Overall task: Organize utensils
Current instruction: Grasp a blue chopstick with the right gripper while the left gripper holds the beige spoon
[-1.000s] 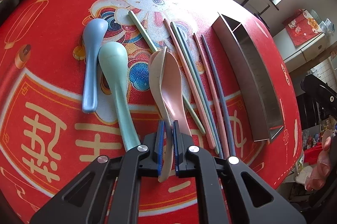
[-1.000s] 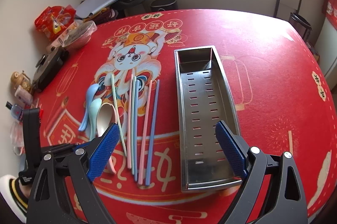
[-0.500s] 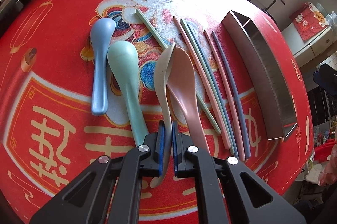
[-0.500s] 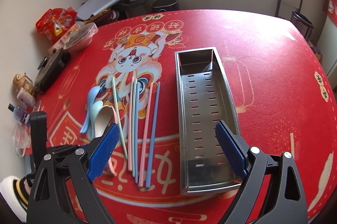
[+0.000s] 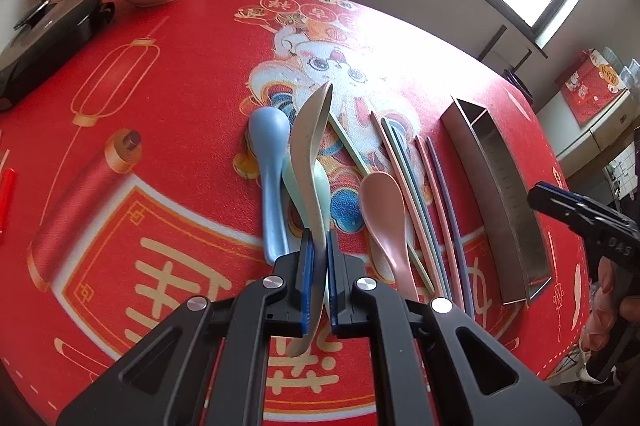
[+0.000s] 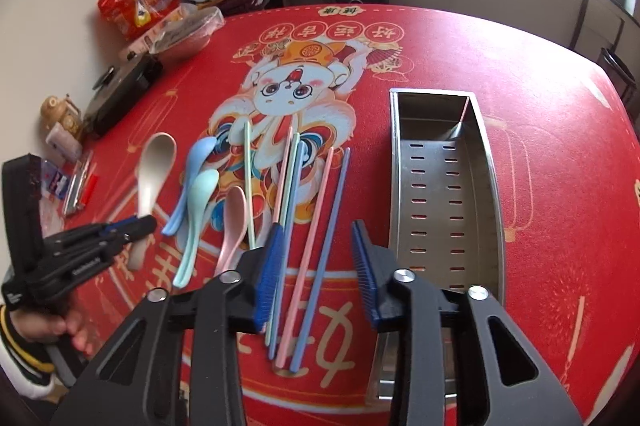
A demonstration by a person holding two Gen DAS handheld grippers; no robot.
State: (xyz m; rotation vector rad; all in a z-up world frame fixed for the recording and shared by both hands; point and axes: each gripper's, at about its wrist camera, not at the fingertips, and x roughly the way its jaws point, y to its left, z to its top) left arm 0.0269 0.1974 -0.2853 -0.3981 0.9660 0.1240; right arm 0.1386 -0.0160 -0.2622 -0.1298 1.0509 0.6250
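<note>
Lifted off the table since a second ago, the beige spoon (image 5: 310, 153) now hangs clamped by its handle in the left gripper (image 5: 316, 266), its bowl raised and turned on edge above the blue spoon (image 5: 270, 177) and mint spoon (image 5: 320, 185), which lie where they were. Uncovered now, the pink spoon (image 5: 384, 214) rests on the red table (image 5: 160, 105) just right of them. Over the chopsticks, the right gripper (image 6: 320, 254) has narrowed from wide, its jaws closing; the pink chopstick (image 6: 316, 226) and blue chopstick (image 6: 330, 222) lie between the pads, apparently not yet pressed. Right of the chopsticks sits the steel tray (image 6: 492, 185), with nothing in it.
</note>
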